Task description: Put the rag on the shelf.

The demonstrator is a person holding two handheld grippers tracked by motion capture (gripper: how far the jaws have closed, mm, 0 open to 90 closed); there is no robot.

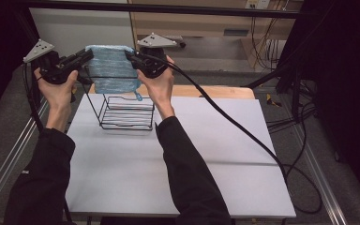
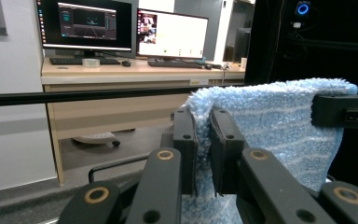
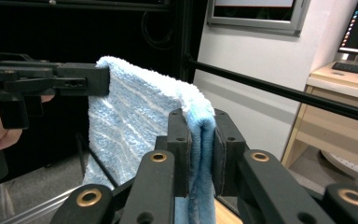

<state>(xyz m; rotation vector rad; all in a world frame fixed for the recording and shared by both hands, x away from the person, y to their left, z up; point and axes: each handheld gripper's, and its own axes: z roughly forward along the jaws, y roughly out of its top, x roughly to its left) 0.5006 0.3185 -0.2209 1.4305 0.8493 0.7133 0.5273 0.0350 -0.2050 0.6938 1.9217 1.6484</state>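
Blue terry towel (image 1: 111, 68) hanging stretched in the air between two grippers, well above a black wire rack (image 1: 124, 111) standing at the far left part of a white table (image 1: 215, 159). Drooping lower edge of the towel reaching down to the rack's top as seen from the high view; touching or not, impossible to tell.

Left gripper (image 1: 88, 55) pinching the towel's left top corner, jaws closed narrow on the folded pile, clearly seen in the left gripper view (image 2: 204, 154). Right gripper (image 1: 130, 56) clamping the opposite top corner the same way, jaws squeezed tight around a doubled fold of cloth in the right gripper view (image 3: 200, 154).

Left hand (image 1: 58, 86) and right hand (image 1: 161, 84) gripping the handles, raised high, dark sleeves (image 1: 187, 178) reaching in from below. Black cable (image 1: 243, 131) trailing from the right gripper across the table and off its right side.

Wooden desk (image 2: 135, 70) carrying two lit monitors (image 2: 172, 35) and keyboards, standing beyond the frame's black crossbar (image 2: 84, 95).
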